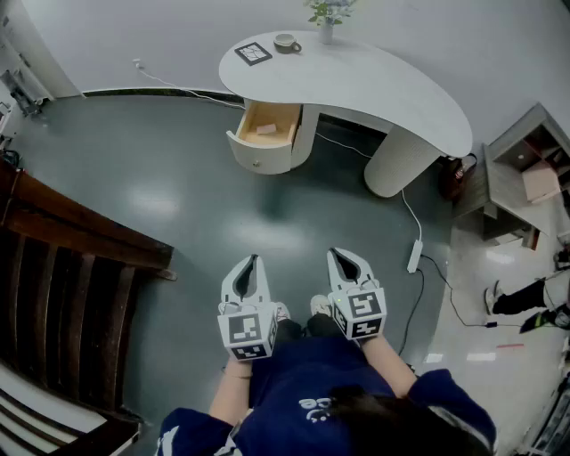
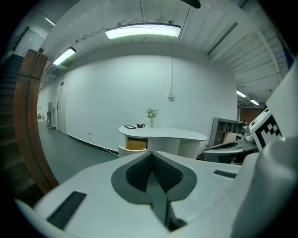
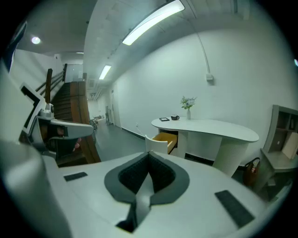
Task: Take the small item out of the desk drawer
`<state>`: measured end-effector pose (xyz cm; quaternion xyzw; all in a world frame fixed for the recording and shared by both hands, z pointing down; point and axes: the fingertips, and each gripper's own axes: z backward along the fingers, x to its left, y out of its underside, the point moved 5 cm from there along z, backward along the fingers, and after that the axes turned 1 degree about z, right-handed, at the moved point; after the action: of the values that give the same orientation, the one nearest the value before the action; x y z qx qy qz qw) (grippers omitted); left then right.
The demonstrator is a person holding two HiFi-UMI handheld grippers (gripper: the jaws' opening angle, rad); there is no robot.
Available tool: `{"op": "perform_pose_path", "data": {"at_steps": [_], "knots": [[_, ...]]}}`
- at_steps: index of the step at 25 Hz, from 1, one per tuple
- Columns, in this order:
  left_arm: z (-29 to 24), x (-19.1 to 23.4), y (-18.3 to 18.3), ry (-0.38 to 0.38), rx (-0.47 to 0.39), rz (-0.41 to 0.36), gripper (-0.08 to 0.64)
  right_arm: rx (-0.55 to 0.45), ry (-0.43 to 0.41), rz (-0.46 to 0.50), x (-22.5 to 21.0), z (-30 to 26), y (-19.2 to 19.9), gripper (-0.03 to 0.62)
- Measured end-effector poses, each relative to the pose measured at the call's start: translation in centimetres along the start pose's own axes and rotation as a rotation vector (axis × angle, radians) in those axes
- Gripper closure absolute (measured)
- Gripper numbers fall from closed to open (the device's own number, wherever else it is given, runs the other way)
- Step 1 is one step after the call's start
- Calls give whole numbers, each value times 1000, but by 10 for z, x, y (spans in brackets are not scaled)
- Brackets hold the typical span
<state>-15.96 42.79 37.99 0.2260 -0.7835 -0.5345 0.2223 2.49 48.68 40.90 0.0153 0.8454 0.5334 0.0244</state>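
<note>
Big grey-green floor [image 1: 178, 205] takes up most of the head view, with a dark wooden staircase [image 1: 62, 285] running down the left edge. At the far side is the white kidney-shaped table [image 1: 374, 85], standing against the wall, and a grey shelf unit [image 1: 521, 169] sits off to its right.

Under the table's left end the drawer [image 1: 258, 158] is pulled out. Its curved white front faces the person and its wooden inside is open to the camera. The drawer's length runs out from the table toward the lower left of the head view.

Both claws are held low in front of the person, side by side and well away from the table, pointing toward it. The left claw [image 1: 251, 262] has its pads pressed together with nothing in between. Same for the right claw [image 1: 337, 256]: closed up and empty.

On the table's left end: a vase with a plant [image 1: 327, 18], a mug [image 1: 286, 42] and a dark square thing [image 1: 253, 53].

The small item [image 1: 265, 129] is a flat pinkish piece lying on the drawer bottom, near the middle. It looks a bit longer across the drawer than along it, but it's too tiny to say which way it points.
</note>
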Motion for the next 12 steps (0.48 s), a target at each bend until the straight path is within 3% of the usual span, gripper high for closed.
{"op": "perform_pose_path", "data": {"at_steps": [9,12], "knots": [[15,13,7,18,-13,13,555,-9,23,39,18,5,-1,586],[16,19,7,28,-21,14,556,-29,42,1,24,7,-2,584]]}}
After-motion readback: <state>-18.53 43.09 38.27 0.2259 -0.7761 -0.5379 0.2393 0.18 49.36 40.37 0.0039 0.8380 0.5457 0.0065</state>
